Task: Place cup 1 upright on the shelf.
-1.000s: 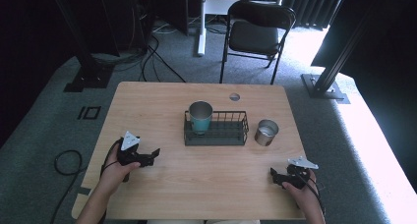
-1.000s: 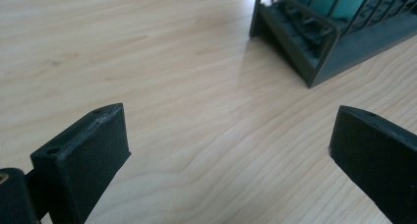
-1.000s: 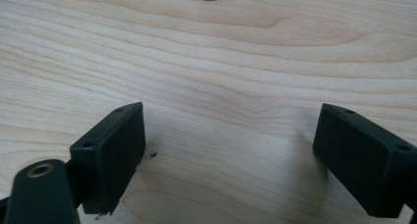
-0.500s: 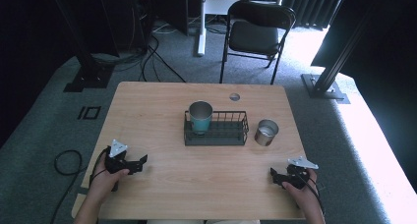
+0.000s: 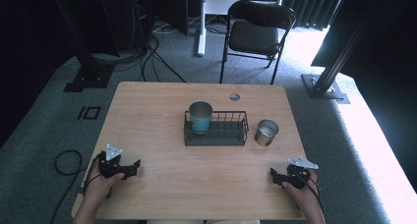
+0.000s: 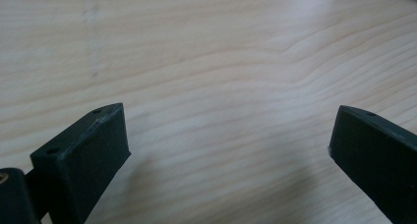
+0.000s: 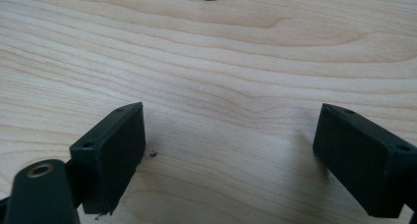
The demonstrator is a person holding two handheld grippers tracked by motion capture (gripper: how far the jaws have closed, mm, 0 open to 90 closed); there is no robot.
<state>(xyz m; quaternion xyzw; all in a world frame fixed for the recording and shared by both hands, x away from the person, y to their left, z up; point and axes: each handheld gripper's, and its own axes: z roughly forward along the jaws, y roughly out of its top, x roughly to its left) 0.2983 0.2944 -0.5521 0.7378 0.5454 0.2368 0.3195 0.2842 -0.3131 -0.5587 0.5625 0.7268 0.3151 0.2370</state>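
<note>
Wire basket (image 5: 231,135): black, middle of the wooden table (image 5: 157,111), one only.
Inside basket: one teal cup (image 5: 200,117), upright at the left end; inside of the cup too dark to tell.
Steel cup (image 5: 267,132): one, upright on the table just beside the basket's right end, outside it; pale inside.
Cups counted: two.
Left gripper (image 5: 134,168): resting on the table near the front left corner, held by a hand (image 5: 101,182); jaws spread wide, nothing between them but bare wood.
Right gripper (image 5: 273,175): resting near the front right corner; jaws likewise spread wide, grasping nothing.
Distance: both grippers well apart from basket and cups.
Grippers counted: two.
</note>
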